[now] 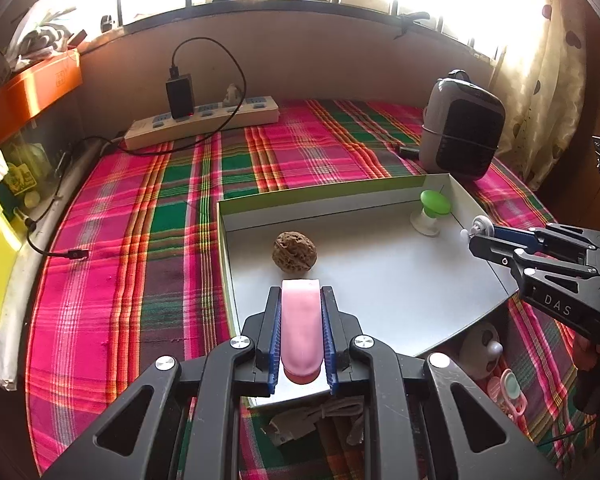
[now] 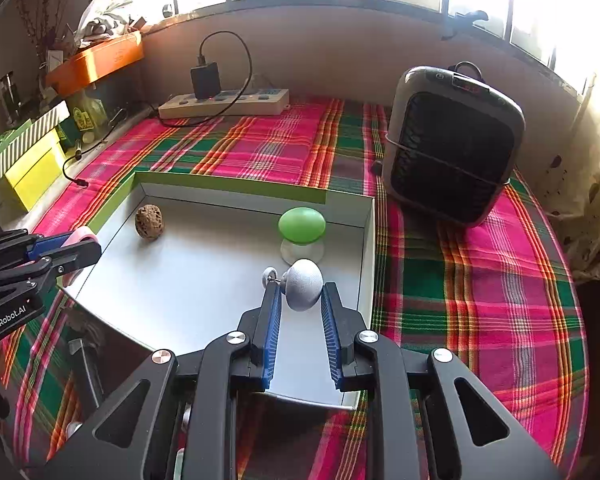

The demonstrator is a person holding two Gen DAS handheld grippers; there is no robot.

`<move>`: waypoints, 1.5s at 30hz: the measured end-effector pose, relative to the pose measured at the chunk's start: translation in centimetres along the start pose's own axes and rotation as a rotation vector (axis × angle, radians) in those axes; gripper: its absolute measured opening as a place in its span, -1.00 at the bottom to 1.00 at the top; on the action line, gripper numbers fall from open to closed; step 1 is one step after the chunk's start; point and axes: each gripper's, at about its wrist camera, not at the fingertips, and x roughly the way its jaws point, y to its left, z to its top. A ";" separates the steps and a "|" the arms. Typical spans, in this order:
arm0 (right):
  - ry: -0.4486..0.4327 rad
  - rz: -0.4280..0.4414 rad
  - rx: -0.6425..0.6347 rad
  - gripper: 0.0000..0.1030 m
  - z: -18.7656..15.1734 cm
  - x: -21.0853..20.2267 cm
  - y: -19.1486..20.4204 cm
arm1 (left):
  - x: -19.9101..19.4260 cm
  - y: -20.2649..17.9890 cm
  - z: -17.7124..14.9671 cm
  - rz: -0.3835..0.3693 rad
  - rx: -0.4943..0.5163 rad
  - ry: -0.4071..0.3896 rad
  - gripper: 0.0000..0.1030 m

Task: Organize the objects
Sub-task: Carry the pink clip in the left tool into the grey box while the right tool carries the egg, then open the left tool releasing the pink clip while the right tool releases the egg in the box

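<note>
A shallow white box (image 1: 380,276) with a green rim lies on the plaid cloth; it also shows in the right wrist view (image 2: 204,276). In it sit a brown walnut (image 1: 294,250) (image 2: 149,222) and a green mushroom-shaped knob (image 1: 434,205) (image 2: 301,227). My left gripper (image 1: 301,300) is shut on a pink oblong object (image 1: 301,332) over the box's near edge; it appears at left in the right wrist view (image 2: 72,248). My right gripper (image 2: 300,292) is shut on a grey ball with a metal key ring (image 2: 303,289) over the box's right side, also seen in the left wrist view (image 1: 482,236).
A grey heater (image 2: 452,144) (image 1: 460,124) stands right of the box. A power strip with a black charger (image 1: 204,118) (image 2: 224,102) lies at the back wall. Yellow and orange boxes (image 2: 36,168) are at left. Small toys and a cable (image 1: 496,364) lie near the box's front.
</note>
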 end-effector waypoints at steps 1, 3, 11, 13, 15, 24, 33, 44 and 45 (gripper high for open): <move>0.007 0.001 0.000 -0.59 0.1 0.4 0.0 | 0.3 0.0 0.1 0.000 -0.001 0.005 -0.69; 0.017 0.003 0.000 -0.59 0.1 1.2 0.0 | 0.9 0.1 0.3 0.000 -0.003 0.014 -0.69; 0.050 0.013 -0.010 -0.59 0.3 3.2 0.0 | 2.4 -0.3 0.7 0.015 0.019 0.027 -0.69; 0.056 0.013 -0.009 -0.59 0.4 3.5 -0.1 | 2.7 -0.2 0.8 0.017 0.017 0.030 -0.69; 0.057 0.013 -0.012 -0.59 0.4 3.7 0.0 | 3.0 -0.2 0.8 0.015 0.015 0.036 -0.69; 0.054 0.004 -0.029 -0.58 0.5 3.9 0.2 | 3.8 -0.2 0.9 0.022 0.013 0.049 -0.69; 0.052 -0.006 -0.039 -0.58 0.6 4.1 0.3 | 4.2 0.0 1.0 0.012 0.003 0.059 -0.69; 0.055 -0.014 -0.043 -0.58 0.8 4.2 0.2 | 4.2 0.0 0.9 0.014 -0.001 0.056 -0.69; 0.054 -0.013 -0.042 -0.58 0.8 4.2 0.2 | 4.2 0.0 0.9 0.016 0.001 0.056 -0.69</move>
